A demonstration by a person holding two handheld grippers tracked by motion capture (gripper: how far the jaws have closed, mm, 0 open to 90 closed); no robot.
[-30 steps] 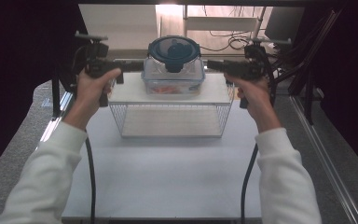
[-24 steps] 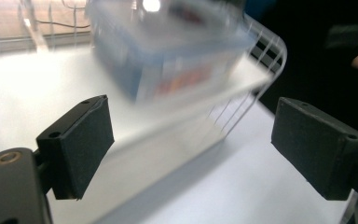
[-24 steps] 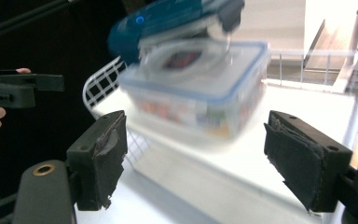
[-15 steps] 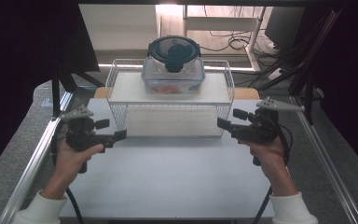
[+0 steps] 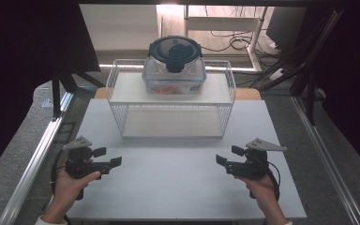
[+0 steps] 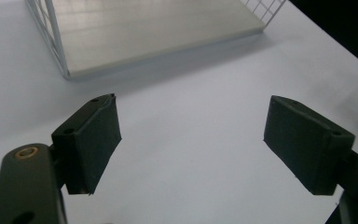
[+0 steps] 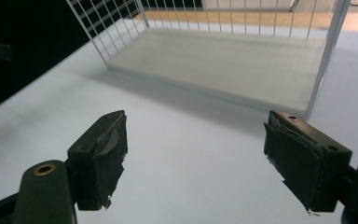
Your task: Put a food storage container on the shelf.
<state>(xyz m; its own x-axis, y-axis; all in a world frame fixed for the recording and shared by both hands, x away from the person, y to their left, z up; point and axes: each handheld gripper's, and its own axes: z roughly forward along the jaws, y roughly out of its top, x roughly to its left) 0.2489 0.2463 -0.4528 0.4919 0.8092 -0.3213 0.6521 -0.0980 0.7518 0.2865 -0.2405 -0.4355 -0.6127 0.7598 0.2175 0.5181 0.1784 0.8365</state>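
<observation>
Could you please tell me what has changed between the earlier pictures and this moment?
Both hands have drawn back from the wire rack toward the near edge of the table. The left gripper and right gripper are open with nothing between them; the left jaws have just been closing a little. The lidded container stays on the rack's upper shelf, and the rack has not shifted.

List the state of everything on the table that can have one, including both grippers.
Clear plastic food container with dark blue round lid: lid on, upright on the rack's top shelf.
White wire two-level rack: upright, lower shelf bare.
Left gripper: jaws apart, nothing between them.
Right gripper: jaws apart, nothing between them.
</observation>
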